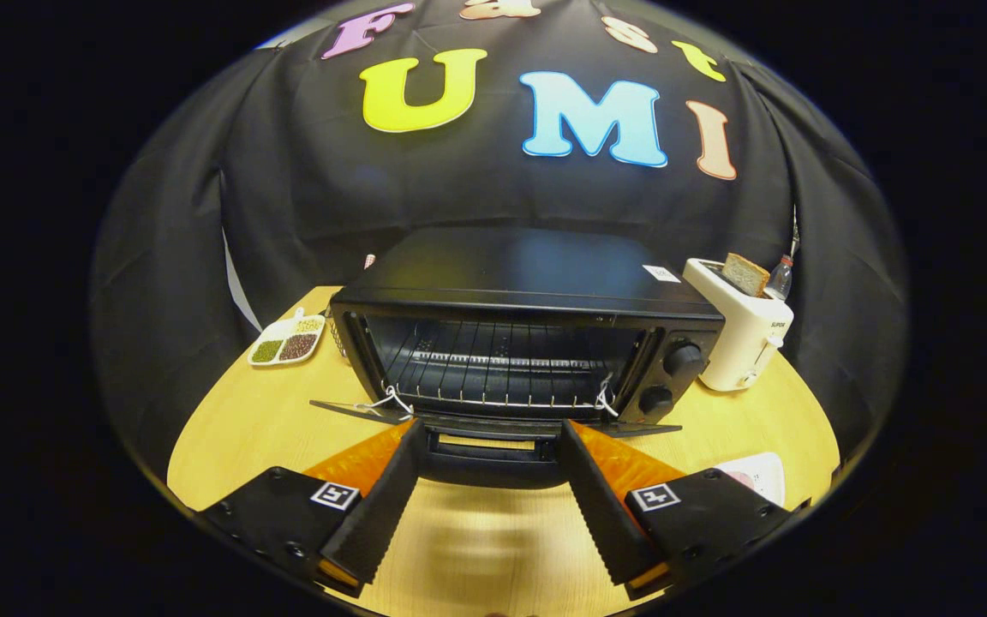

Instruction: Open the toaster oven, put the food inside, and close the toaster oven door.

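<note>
— Where's the toaster oven?

— The black toaster oven stands in the middle of the wooden worktop, straight ahead of the gripper. Its door is dropped down flat towards the camera, and the door handle lies right between the fingertips.

— Are the fingers gripping that handle?

— No. The fingers are spread wide apart, one either side of the handle, and neither presses on it as far as I can tell.

— What's inside the oven?

— A wire rack across the cavity, with the heating rod visible behind it. White cords hang at both lower corners of the opening. Two black knobs sit one above the other on the right-hand panel.

— And the food?

— A slice of toast sticks up out of a white pop-up toaster just beside the oven's right side. Behind that toaster is a small clear bottle.

— Anything on the other side?

— A white divided dish with green, brown and yellow fillings, near the oven's left side at the back of the worktop. There's also a pale flat thing beyond the right finger, too hidden to name.
</note>
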Action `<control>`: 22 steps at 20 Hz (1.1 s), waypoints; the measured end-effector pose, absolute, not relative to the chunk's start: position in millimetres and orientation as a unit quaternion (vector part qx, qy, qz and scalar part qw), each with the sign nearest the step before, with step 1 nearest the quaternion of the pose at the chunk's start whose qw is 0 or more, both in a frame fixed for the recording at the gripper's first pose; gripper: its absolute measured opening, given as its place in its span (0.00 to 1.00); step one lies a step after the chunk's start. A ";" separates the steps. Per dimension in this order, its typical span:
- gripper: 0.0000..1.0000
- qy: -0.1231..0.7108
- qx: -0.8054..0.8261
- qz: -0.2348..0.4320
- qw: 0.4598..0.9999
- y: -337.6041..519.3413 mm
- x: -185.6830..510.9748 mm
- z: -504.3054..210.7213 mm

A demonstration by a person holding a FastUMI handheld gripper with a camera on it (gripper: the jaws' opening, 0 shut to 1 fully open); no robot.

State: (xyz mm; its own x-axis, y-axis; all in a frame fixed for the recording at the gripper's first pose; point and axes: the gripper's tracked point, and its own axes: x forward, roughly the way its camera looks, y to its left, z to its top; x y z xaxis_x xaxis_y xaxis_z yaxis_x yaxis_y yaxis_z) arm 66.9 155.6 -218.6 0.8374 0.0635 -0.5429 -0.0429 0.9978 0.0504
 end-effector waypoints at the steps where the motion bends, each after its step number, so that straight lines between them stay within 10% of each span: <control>1: 0.99 0.294 0.011 0.033 0.955 155.9 60.1 -224.5; 9: 0.98 0.422 -0.006 0.057 0.905 148.2 36.2 -295.4; 22: 0.99 0.397 -0.016 0.042 0.917 32.1 -10.9 -240.9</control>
